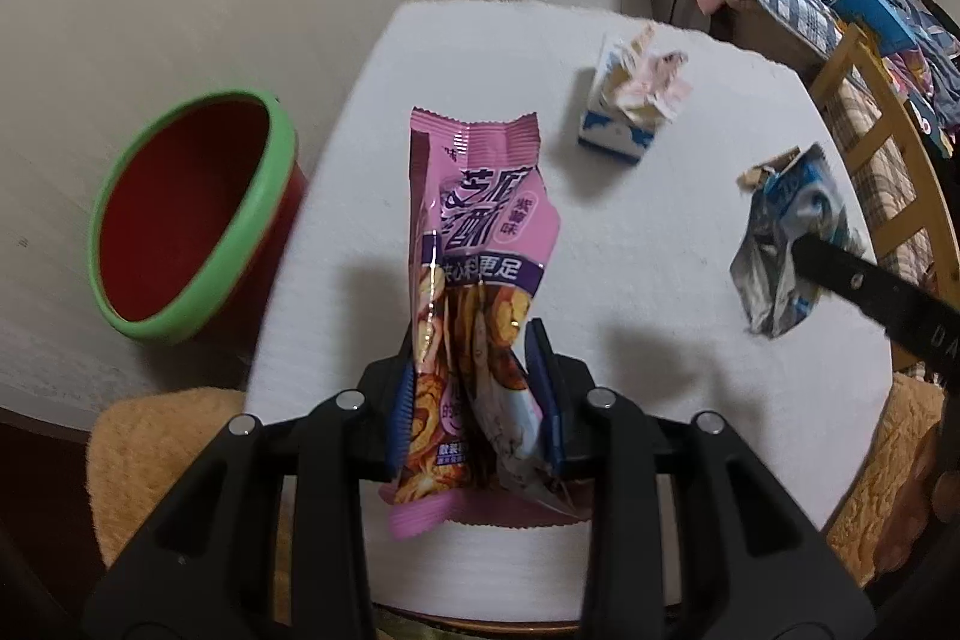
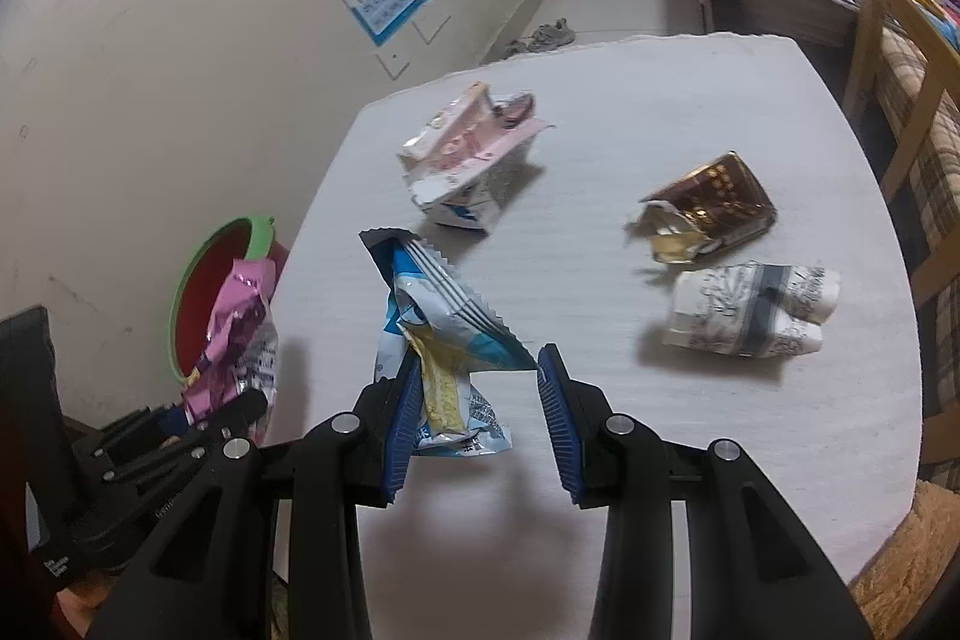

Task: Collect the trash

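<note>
A pink snack wrapper [image 1: 480,244] is clamped near its lower end between the jaws of the left gripper [image 1: 477,388], and it stands up and forward from them, above the table [image 1: 660,232]. It is judged to be light, thin and slippery film that crumples rather than resists, so a hold across a flattened or folded part, as here, is thought safest. Its upper seal is crimped; purple lettering and printed biscuits are seen lower down.

A blue-and-white wrapper [image 2: 438,334] lies against the left pad of the right gripper [image 2: 477,400], whose jaws stand apart; whether the wrapper is pinched cannot be told. It is creased, with a serrated edge and a yellow patch.

Ahead of those jaws, a torn milk carton [image 2: 462,166] is seen; ahead and to the right, a gold-brown box [image 2: 708,208] and a crushed paper cup [image 2: 750,310].

Left of the left jaws, below table level, a red bin with a green rim [image 1: 192,214] waits.
</note>
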Tool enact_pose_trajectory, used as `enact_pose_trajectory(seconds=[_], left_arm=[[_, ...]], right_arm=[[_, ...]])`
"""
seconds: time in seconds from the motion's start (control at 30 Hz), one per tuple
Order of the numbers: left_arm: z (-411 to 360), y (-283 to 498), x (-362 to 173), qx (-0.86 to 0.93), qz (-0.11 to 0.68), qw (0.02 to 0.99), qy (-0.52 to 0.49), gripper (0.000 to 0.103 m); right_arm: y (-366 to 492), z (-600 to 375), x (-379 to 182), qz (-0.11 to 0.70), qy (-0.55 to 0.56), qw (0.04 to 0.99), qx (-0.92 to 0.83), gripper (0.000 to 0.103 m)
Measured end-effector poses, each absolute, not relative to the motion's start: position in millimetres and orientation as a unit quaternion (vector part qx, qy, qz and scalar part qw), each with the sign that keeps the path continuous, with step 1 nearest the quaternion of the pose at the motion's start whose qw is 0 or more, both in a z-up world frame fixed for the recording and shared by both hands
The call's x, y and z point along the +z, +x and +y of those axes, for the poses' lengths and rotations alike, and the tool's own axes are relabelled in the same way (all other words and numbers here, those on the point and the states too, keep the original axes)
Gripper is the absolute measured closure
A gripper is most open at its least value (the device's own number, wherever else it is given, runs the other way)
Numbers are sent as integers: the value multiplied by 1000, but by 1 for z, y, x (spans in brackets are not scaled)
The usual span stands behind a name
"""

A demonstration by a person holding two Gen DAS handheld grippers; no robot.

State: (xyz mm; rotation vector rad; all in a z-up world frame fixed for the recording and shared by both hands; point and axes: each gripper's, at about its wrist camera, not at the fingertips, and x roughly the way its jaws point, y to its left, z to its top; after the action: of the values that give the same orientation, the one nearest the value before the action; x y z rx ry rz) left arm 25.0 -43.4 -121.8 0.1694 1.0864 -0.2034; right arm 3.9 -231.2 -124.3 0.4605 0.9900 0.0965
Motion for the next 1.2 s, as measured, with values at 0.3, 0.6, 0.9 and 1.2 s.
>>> enact_pose_trajectory(seconds=[0.3, 0.6, 0.9, 1.2], left_arm=[[-40, 28, -105, -87, 487, 865, 82, 71], [-29, 29, -95, -82, 474, 874, 61, 71], [-19, 28, -94, -80, 470, 877, 49, 71], [-8, 28, -92, -70, 467, 880, 41, 71]], right_arm=[[5, -217, -116, 471, 206, 856, 57, 65], [7, -206, -100, 461, 192, 864, 66, 65], [8, -188, -96, 465, 176, 864, 78, 65], [10, -174, -92, 466, 162, 865, 90, 65]])
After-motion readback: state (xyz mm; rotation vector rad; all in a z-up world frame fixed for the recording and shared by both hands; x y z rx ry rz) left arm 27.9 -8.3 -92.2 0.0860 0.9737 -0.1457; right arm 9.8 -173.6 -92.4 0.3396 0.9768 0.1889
